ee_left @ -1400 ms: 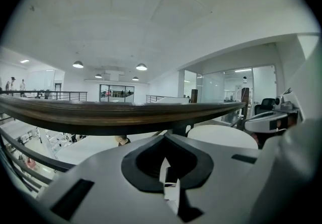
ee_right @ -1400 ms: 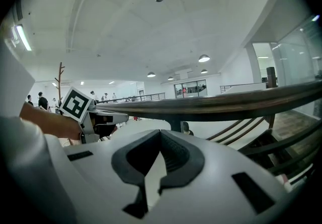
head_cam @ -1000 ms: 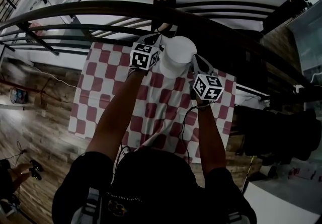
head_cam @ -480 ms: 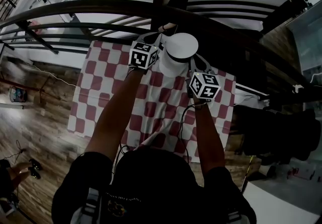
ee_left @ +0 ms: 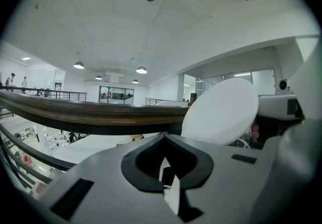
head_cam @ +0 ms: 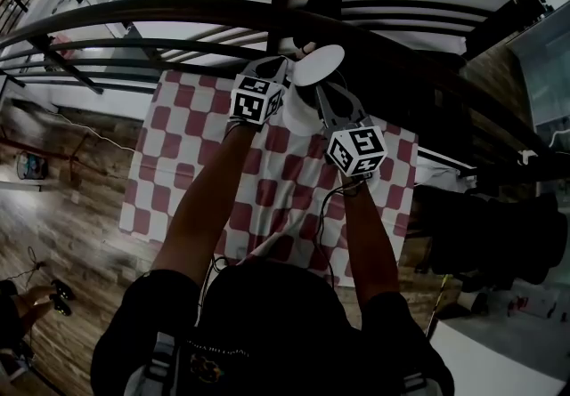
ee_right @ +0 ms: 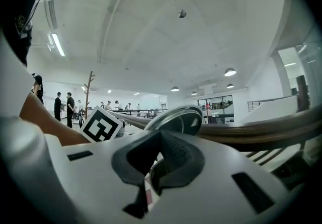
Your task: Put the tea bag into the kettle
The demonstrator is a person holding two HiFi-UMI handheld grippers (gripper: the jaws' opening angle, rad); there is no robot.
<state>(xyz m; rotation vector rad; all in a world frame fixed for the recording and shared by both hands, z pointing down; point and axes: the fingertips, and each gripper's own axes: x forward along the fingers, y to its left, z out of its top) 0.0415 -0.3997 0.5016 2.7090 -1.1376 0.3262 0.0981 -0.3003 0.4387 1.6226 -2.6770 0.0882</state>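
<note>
The right gripper (head_cam: 316, 93) has its jaws closed tight on the round white kettle lid (head_cam: 319, 63). It holds the lid tilted on edge above the open top of the white cylindrical kettle (head_cam: 298, 116). In the right gripper view the lid's dark underside with its metal rim (ee_right: 176, 120) stands just beyond the jaws.

The left gripper (head_cam: 278, 72) sits touching or just beside the kettle's left shoulder. Its jaws are closed on a thin white flat piece, seemingly the tea bag (ee_left: 171, 188), outside the kettle.

The kettle stands at the far edge of the red-and-white checked tablecloth (head_cam: 178, 172), beside a dark curved railing (head_cam: 178, 16).

The only markings are the black-and-white square patterns on the gripper cubes. Small print on the person's dark top (head_cam: 209, 359) is too small to read.
</note>
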